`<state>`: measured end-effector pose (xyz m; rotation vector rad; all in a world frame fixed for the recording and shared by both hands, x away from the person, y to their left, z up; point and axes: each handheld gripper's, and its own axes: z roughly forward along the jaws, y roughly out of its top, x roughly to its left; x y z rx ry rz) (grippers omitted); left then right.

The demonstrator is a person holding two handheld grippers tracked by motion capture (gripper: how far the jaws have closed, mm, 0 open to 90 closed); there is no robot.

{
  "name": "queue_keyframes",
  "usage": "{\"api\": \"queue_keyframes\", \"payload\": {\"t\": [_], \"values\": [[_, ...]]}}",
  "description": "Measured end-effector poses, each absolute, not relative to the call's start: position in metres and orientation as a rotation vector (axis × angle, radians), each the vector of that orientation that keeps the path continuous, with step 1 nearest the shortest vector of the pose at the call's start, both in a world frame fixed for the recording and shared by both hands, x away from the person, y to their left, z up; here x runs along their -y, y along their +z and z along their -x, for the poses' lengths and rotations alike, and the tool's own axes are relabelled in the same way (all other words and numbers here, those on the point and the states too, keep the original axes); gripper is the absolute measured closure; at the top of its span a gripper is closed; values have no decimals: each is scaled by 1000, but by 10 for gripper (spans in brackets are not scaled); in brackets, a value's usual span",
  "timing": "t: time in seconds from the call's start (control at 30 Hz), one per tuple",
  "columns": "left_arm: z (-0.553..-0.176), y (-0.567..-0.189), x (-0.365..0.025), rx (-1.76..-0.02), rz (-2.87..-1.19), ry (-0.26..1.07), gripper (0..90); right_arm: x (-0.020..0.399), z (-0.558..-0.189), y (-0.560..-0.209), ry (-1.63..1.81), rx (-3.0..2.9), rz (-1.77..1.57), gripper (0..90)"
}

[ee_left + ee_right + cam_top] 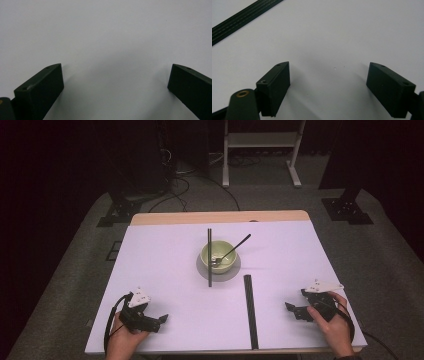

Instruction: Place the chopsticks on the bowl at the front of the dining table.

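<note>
A pale green bowl (219, 256) sits mid-table on a grey round mat (235, 268), with a black utensil (233, 248) leaning in it, handle up to the right. A thin black stick (210, 255) lies across the bowl's left rim. A long black strip (250, 311) lies toward the front edge and crosses the top left corner (242, 17) of the right gripper view. My left gripper (161, 321) rests at the front left, open, nothing between its jaws (116, 82). My right gripper (292, 310) rests at the front right, open over bare tabletop (329, 80).
The white table (165, 270) has a wooden strip along its far edge (220, 217). Beyond it stand a white frame (260, 150), cables and black stands on a grey carpet. Dark surroundings border both sides.
</note>
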<state>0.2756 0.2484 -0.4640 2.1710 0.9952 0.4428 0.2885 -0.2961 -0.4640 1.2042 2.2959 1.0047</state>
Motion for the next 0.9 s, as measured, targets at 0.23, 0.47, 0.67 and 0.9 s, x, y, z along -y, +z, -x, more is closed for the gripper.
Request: {"api": "queue_keyframes", "payload": {"t": [0.23,0.47,0.67,0.9], "values": [[-276,-464,-248,-993,-2173,444,0,295,-287,-465,999,-2293,-1196,173],[-276,-464,-248,-993,-2172,446,0,295,-287,-465,996,-2290,-1191,172],[-275,-464,-248,-994,-2170,445,0,296,-289,-466,982,-2275,-1227,113],[-276,-464,-248,-995,-2172,444,0,295,-289,-466,978,-2276,-1227,113]]}}
